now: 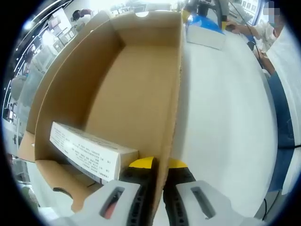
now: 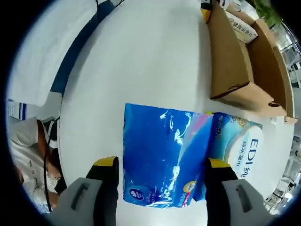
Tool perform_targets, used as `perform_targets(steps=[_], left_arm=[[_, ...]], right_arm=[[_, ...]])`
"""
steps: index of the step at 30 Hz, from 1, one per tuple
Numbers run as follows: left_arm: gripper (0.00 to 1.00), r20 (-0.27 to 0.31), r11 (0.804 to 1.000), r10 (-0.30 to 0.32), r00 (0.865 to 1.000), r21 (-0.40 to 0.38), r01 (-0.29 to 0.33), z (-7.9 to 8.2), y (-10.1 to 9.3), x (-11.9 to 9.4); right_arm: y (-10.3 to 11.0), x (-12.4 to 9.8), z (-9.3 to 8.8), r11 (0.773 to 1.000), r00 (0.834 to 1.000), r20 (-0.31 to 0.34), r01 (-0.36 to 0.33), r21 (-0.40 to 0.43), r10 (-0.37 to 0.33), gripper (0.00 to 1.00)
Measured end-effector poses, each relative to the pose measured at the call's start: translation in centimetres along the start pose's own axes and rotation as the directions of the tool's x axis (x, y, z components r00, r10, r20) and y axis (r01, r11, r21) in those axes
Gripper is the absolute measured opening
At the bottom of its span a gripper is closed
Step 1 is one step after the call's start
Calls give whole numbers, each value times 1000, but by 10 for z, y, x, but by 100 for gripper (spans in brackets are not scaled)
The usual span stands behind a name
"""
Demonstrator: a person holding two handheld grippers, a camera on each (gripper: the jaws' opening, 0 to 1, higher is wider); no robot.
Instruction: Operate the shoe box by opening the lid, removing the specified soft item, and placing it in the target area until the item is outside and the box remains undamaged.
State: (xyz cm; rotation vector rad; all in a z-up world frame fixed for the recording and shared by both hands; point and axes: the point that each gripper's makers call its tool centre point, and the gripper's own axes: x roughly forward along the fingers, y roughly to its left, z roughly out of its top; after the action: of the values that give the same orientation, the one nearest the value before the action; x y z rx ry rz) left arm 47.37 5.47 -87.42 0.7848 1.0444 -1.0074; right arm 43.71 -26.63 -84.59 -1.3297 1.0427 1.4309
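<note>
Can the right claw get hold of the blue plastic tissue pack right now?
Probably yes: the right claw is open, jaws on either side of the blue plastic tissue pack on the white table, with nothing between.

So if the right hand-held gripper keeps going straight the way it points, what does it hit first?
The blue plastic tissue pack already lies between its open jaws, so it would meet that at once. Beyond it is bare white table, with the brown cardboard shoe box off to one side.
</note>
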Motion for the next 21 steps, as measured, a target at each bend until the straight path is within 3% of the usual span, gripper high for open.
perform_targets(steps=[3,21], left_arm=[[4,0,1000,2,1000,0,-2,0,0,0],[4,0,1000,6,1000,-1,-6,-3,3,5]], right_arm=[[-6,7,-2,999,1000,-2,28,35,-28,64],[-12,6,-3,999,999,5,37,35,-37,64]])
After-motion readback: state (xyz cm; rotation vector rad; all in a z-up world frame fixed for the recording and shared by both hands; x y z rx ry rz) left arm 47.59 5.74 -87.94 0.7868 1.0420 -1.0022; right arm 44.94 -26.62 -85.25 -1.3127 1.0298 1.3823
